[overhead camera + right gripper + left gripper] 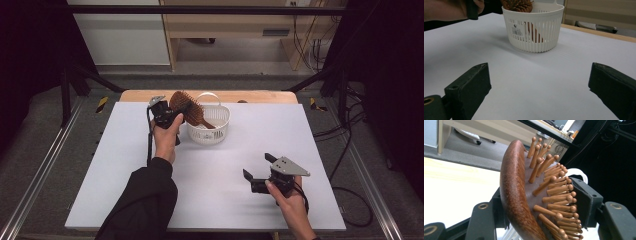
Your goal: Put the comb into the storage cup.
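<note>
Two grippers are at work, but one alone carries the load. On the far left of the white table [210,165], the left gripper [172,118] pinches the head of the brown wooden paddle hairbrush with ball-tipped wooden bristles [534,195]: one pad sits against the smooth back, the other against the bristle side, so the brush cannot twist out of the hold. Its handle slants down into the white slotted plastic basket with a loop handle [210,125], which stands just right of that gripper near the far edge; through the slots in the right gripper view the handle shows low inside, so the brush looks part-way in and steadied from above. Whether the handle's tip touches the basket floor I cannot tell. At the near right, the right gripper [260,172] rests well apart from the basket, its jaws spread wide with nothing between them, probably kept out of the way.
</note>
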`<state>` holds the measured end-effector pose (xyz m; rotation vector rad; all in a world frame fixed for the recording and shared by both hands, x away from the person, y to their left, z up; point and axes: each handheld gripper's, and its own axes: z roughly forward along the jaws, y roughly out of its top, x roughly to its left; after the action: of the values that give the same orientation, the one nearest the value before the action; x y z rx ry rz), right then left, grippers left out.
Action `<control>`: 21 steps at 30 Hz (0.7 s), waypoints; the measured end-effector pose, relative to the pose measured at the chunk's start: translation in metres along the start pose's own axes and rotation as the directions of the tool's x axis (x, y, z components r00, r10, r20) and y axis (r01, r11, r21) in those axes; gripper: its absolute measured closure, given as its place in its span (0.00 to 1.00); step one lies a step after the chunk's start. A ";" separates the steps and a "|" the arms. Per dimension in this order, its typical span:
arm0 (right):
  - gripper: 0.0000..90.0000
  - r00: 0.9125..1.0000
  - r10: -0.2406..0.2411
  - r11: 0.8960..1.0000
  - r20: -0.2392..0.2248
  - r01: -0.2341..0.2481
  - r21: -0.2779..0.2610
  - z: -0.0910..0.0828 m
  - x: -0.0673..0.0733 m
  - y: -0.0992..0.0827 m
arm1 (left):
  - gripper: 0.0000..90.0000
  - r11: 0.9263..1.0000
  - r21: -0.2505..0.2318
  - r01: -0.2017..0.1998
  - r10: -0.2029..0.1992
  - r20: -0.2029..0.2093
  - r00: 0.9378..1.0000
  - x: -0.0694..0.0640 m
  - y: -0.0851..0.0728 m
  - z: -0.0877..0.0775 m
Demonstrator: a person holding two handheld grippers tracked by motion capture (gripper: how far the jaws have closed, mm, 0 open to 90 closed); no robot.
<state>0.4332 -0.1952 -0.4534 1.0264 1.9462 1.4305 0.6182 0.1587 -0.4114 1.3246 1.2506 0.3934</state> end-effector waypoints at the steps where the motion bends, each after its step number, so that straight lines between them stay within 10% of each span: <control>1: 0.05 1.000 0.000 1.000 0.000 0.000 0.000 0.000 0.000 0.000 | 0.44 1.000 0.000 0.000 0.000 -0.001 1.000 0.000 0.000 0.000; 21: 0.05 1.000 0.001 1.000 -0.001 -0.001 0.002 0.000 0.000 0.000 | 0.43 1.000 -0.005 0.009 -0.009 -0.011 1.000 0.000 0.000 0.001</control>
<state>0.4332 -0.1952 -0.4535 1.0272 1.9486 1.4306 0.6190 0.1583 -0.4122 1.3137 1.2641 0.3978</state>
